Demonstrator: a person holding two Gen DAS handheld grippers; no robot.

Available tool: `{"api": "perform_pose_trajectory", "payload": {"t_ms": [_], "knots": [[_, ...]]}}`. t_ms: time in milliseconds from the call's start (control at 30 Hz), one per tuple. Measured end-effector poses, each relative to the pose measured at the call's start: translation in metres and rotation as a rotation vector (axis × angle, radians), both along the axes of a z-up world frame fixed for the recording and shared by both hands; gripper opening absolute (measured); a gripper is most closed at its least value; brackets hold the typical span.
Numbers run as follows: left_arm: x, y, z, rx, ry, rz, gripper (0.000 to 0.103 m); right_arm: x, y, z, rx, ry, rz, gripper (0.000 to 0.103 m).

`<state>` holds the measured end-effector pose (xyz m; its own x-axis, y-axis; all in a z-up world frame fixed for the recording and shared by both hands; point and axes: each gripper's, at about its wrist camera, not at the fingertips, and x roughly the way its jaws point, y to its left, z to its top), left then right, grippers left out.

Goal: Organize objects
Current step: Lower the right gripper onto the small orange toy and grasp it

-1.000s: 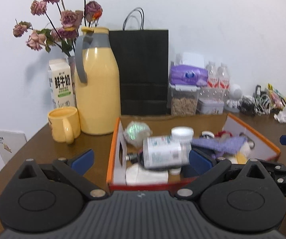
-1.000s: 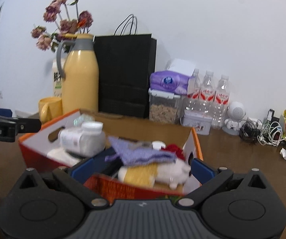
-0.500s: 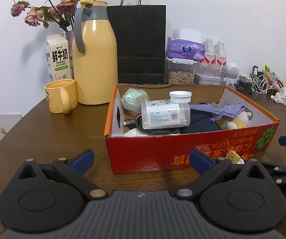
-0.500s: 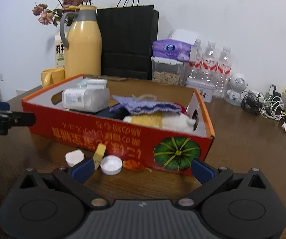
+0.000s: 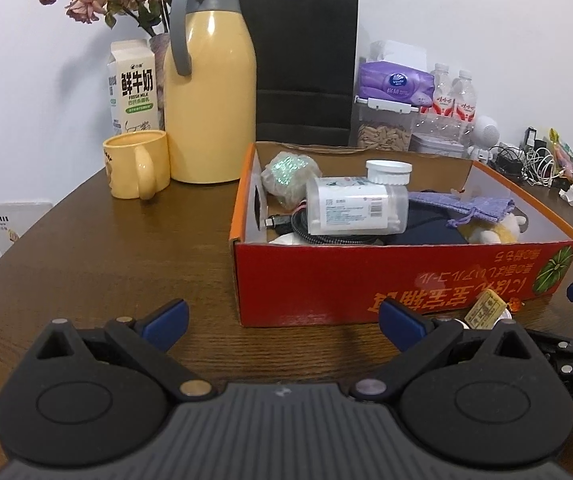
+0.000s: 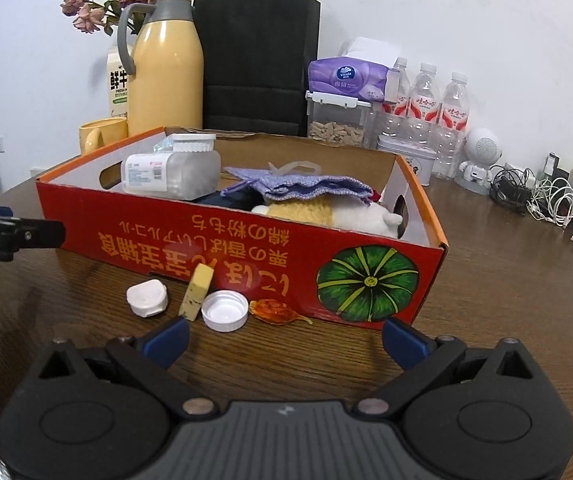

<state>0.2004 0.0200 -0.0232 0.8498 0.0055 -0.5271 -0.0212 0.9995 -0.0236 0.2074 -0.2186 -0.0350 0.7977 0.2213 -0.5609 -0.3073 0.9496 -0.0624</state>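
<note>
- A dark brown wooden worktop lies under both claws; a plain white wall closes the room behind.
- The left claw is spread wide and empty; the right claw likewise gapes, holding nothing.
- Just ahead of the right claw, against the box front, lie a small white case, a yellow block, a white bottle cap and an orange wrapper.
- Beyond them the red cardboard box blocks the way forward, holding a clear jar on its side, a purple pouch and a plush toy.
- Ahead-left of the left claw stands a yellow mug, then a yellow thermos and milk carton.
- Farthest back: black paper bag, water bottles, tangled cables.
</note>
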Motion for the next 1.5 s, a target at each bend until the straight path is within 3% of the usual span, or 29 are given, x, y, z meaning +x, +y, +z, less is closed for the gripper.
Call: {"api": "perform_pose_trajectory", "payload": {"t_ms": [233,367,433,833,1500], "knots": [[-0.002,0.001,0.0,-0.004,-0.005,-0.001,0.103,0.006,-0.009,0.003,0.056,0.007,-0.033,0.066],[-0.002,0.001,0.0,-0.003,-0.005,-0.001,0.103,0.015,-0.011,0.003,0.107,0.031,-0.049,0.054],[-0.002,0.001,0.0,-0.005,-0.006,-0.002,0.103,0.02,-0.012,0.002,0.132,0.051,-0.063,0.044],[-0.003,0.001,0.0,-0.009,0.001,-0.004,0.103,0.026,-0.01,-0.004,0.17,0.096,-0.101,0.033],[-0.003,0.001,-0.002,-0.006,0.014,-0.004,0.103,0.024,-0.007,-0.006,0.158,0.085,-0.087,0.032]]}}
